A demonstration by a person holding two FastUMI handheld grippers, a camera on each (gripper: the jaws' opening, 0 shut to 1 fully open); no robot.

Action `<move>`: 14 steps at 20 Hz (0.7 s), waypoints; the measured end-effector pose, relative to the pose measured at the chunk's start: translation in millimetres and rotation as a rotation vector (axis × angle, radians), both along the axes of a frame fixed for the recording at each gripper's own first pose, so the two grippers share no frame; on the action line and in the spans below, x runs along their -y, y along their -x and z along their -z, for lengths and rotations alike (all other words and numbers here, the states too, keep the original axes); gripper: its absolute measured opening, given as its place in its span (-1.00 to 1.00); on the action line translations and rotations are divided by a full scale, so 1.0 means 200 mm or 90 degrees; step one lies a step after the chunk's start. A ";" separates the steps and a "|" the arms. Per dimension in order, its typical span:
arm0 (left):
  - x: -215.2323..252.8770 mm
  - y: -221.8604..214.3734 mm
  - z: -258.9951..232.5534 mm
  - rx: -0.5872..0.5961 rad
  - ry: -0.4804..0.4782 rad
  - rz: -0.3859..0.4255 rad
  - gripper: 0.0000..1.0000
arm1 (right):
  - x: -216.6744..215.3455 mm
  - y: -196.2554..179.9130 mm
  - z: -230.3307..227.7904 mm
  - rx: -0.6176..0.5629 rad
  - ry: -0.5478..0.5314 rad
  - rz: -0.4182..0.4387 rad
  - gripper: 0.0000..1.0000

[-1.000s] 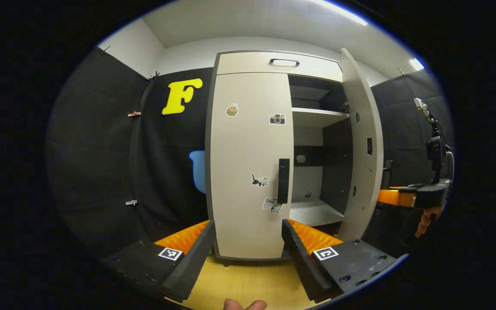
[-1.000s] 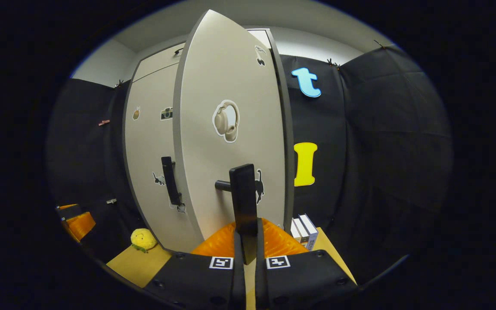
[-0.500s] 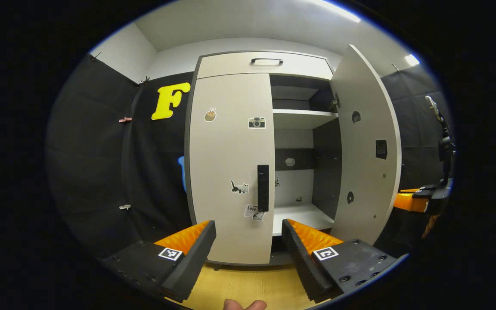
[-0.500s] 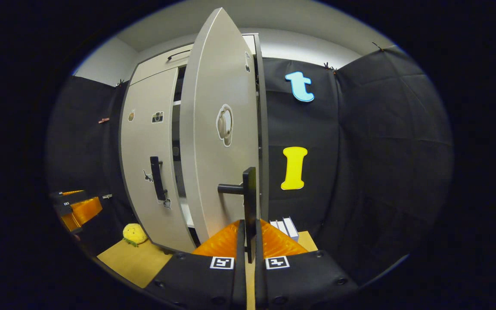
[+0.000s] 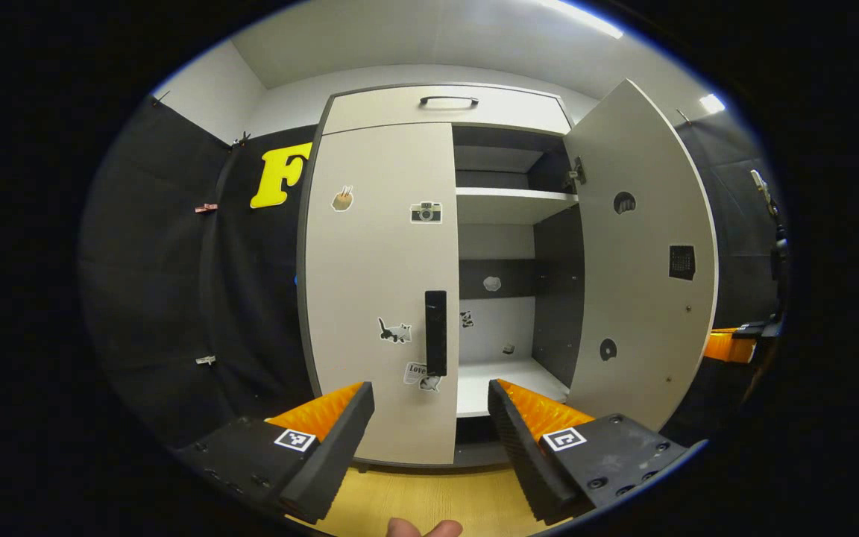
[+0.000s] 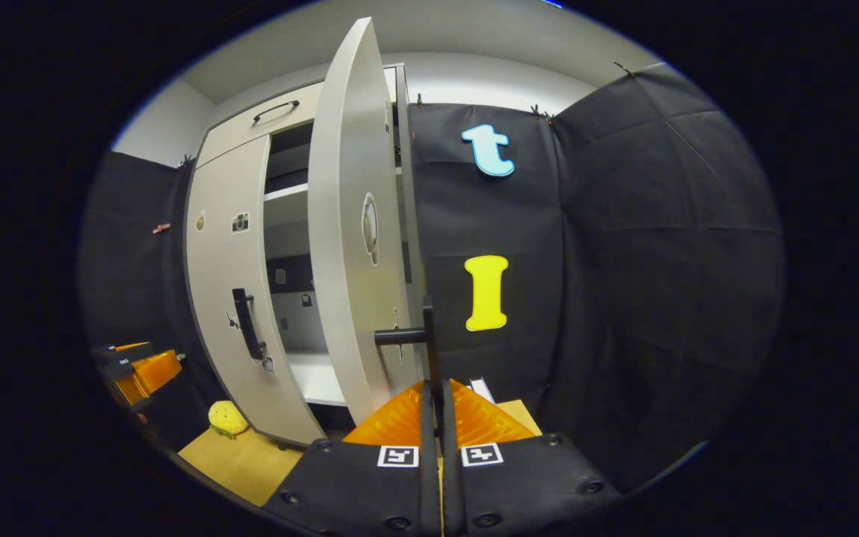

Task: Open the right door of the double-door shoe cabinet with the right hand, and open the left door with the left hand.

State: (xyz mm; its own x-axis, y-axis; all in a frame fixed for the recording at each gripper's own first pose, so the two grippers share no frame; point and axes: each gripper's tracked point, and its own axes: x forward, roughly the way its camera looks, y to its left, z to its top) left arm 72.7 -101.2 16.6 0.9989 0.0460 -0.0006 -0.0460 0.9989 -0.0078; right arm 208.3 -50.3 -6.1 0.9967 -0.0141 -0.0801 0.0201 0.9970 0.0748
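Right claw (image 6: pixel 435 406) is clamped on the right door handle (image 6: pixel 427 335); right door (image 5: pixel 642 253) is swung wide open, its inside face and the shelves (image 5: pixel 513 203) exposed. Left claw (image 5: pixel 429 418) is released, fingers spread, hovering short of the closed left door (image 5: pixel 377 291), its handle (image 5: pixel 435 333) untouched. Stickers on the left door: camera (image 5: pixel 426 212), cat (image 5: pixel 395 330), and one low by the handle (image 5: pixel 416 371) reading "Love". Small items on the cabinet's back wall are too small to identify. Yellow plush (image 6: pixel 227 418) sits on the wooden surface (image 6: pixel 232 459).
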 end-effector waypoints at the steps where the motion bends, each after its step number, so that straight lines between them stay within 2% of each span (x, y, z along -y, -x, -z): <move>1: 0.00 -0.01 -0.01 0.000 -0.001 0.001 0.89 | 0.01 0.00 0.00 0.001 0.007 0.002 -0.88; 7: 0.00 -0.11 -0.03 0.001 -0.016 -0.001 0.89 | 0.00 0.02 -0.02 0.005 -0.012 -0.011 -0.85; 8: 0.00 -0.14 -0.03 0.002 -0.018 0.000 0.89 | 0.00 0.03 -0.02 0.006 -0.016 -0.011 -0.79; 9: 0.00 -0.16 -0.04 0.004 -0.021 -0.001 0.89 | 0.01 0.04 -0.03 0.009 -0.019 -0.010 -0.65; 10: 0.00 -0.19 -0.05 0.004 -0.023 -0.001 0.89 | 0.02 0.06 -0.03 0.012 -0.018 -0.005 -0.65; 11: 0.00 -0.22 -0.05 0.003 -0.026 -0.002 0.89 | 0.04 0.05 -0.03 0.014 -0.015 0.003 -0.42; 12: 0.00 -0.26 -0.05 0.005 -0.028 -0.001 0.89 | 0.06 0.06 -0.03 0.013 -0.012 0.006 -0.43; 14: 0.00 -0.32 -0.06 0.009 -0.035 -0.001 0.89 | 0.06 0.10 -0.01 0.001 -0.012 0.005 0.44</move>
